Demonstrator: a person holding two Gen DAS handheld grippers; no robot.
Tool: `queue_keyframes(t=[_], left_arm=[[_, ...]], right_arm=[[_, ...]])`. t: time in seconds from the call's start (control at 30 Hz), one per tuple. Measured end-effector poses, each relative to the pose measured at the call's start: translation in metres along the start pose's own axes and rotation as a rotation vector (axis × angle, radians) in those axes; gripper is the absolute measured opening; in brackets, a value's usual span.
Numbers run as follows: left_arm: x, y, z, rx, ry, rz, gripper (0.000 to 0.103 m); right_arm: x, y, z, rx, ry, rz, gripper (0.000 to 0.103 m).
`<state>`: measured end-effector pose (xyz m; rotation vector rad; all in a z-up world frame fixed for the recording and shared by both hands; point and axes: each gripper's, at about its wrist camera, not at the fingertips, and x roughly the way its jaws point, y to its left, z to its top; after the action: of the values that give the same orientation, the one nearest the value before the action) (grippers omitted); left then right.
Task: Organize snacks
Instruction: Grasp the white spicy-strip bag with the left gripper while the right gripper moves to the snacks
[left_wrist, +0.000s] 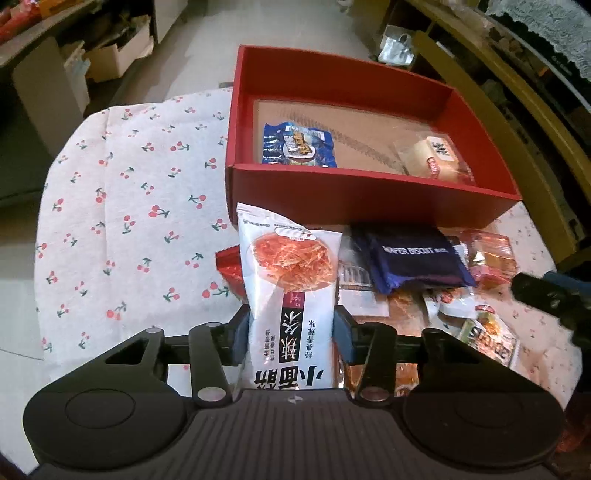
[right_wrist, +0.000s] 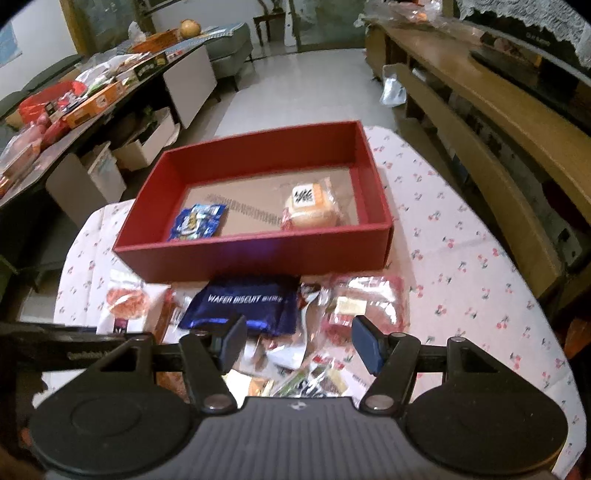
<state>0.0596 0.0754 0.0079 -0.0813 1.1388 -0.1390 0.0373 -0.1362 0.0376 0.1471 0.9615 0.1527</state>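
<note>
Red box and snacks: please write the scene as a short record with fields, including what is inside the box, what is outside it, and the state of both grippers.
container: red box, on cherry-print tablecloth
inside box: blue snack packet; wrapped bun
outside box: pile of snacks in front of it, dark blue wafer biscuit pack on top
left gripper: closed on white spicy-strip packet
right gripper: open, above the pile, holding nothing
status: most snacks not yet in the box

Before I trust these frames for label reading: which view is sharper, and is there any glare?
Left wrist view: crisp print on the white noodle-snack packet. Right wrist view: softer, purple glare on the red cardboard box, dark blue wafer biscuit packet still legible.
</note>
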Motion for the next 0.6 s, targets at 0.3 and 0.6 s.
queue_keyframes(t=[0.3,0.6], left_arm=[[-0.022,0.012,-0.019,-0.027,0.019,-0.067,0.052],[-0.027,0.034,-0.035,-0.063,0.054,-0.098,0.052]], right_arm=[[0.02,0.028,-0.014,0.009,0.108,0.106,0.069],[0.057,0.062,-0.012,0.027,0.189,0.155,0.075]])
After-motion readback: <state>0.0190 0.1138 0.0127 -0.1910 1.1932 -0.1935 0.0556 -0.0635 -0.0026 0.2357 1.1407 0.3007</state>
